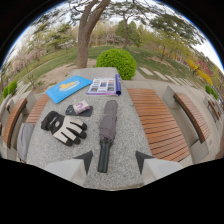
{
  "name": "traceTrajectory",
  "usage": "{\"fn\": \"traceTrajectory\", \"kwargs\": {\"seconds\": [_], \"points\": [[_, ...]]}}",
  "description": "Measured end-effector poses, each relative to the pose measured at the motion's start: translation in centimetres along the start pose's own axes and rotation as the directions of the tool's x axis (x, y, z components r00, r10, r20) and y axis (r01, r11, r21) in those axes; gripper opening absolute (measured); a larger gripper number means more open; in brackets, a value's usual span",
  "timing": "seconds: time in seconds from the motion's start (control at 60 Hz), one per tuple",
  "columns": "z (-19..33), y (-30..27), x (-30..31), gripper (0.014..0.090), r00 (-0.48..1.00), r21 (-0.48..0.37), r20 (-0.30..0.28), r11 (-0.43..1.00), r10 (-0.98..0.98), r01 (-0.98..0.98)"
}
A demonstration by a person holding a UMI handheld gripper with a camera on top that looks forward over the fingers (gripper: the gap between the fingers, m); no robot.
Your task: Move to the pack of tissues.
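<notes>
Left bench: You have a brown wooden slat bench [15, 120] at about 9 o'clock, beside the table.
Table: Your gripper looks along a long grey speckled stone table [125, 135] that runs away toward 12 o'clock.
Glove: A black and cream winter glove [65, 128] lies on the stone at about 10 o'clock from your fingers, close ahead.
Blue folder: A flat bright blue folder with a yellow mark [68, 87] lies farther off at 11 o'clock, past the glove.
Tissues: The small pack of tissues with a pink and white wrapper [80, 108] sits on a dark patch between the glove and the blue folder, at about 11 o'clock. It is well apart from your fingers.
Umbrella: A folded grey umbrella with a black handle [106, 135] lies straight ahead at 12 o'clock. Its handle end comes in between your two fingertips, with a gap on each side.
Booklet: An open booklet with small pictures and a purple edge [105, 86] lies beyond the umbrella at 12 o'clock.
Gripper: Your hand-held gripper [112, 157] is spread wide and grips nothing.
Bush: A round green bush [116, 62] grows past the far end of the table.
Right bench: A wide brown wooden slat bench [159, 125] lies at 2 o'clock.
</notes>
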Motion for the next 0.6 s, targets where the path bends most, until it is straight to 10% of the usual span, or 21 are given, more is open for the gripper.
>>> {"fn": "traceTrajectory", "kwargs": {"seconds": [0.6], "points": [[0.2, -2.2, -10.1, 0.0846, 0.988, 0.053, 0.151, 0.998, -0.033, 0.025]]}}
